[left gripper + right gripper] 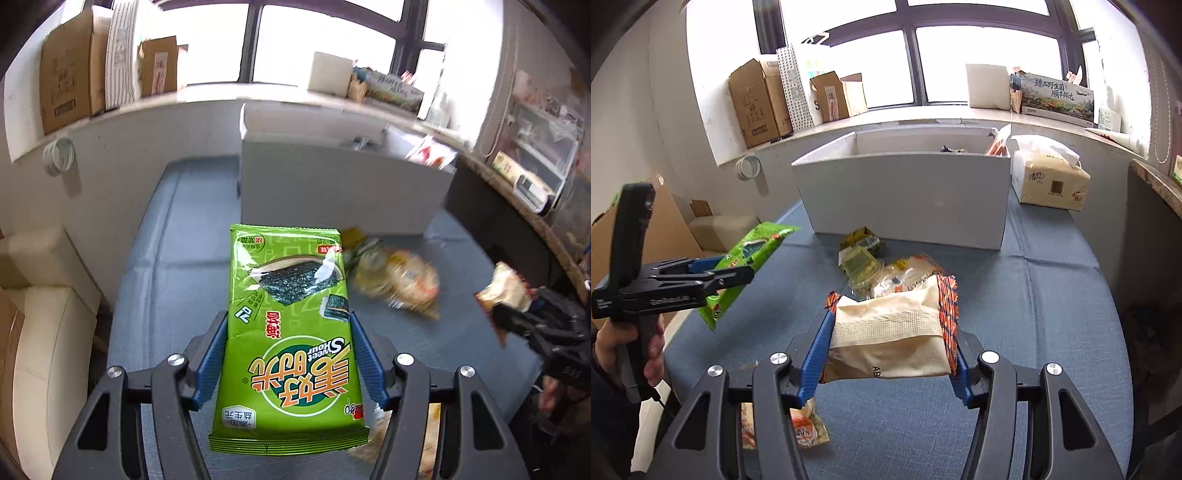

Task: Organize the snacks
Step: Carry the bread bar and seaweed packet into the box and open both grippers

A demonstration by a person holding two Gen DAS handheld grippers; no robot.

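My left gripper (288, 325) is shut on a green seaweed snack bag (288, 332) and holds it above the blue tablecloth (177, 295); the bag also shows in the right wrist view (750, 254). My right gripper (890, 325) is shut on a cream snack bag with orange striped ends (890, 332), lifted off the cloth; it shows at the right in the left wrist view (506, 291). A white open box (905, 192) stands behind. Loose snacks (882, 266) lie in front of it.
A tissue pack (1049, 181) stands right of the box. Another snack packet (809, 428) lies on the cloth under my right gripper. Cardboard boxes (761, 103) line the window sill. A counter edge (1156, 184) runs along the right.
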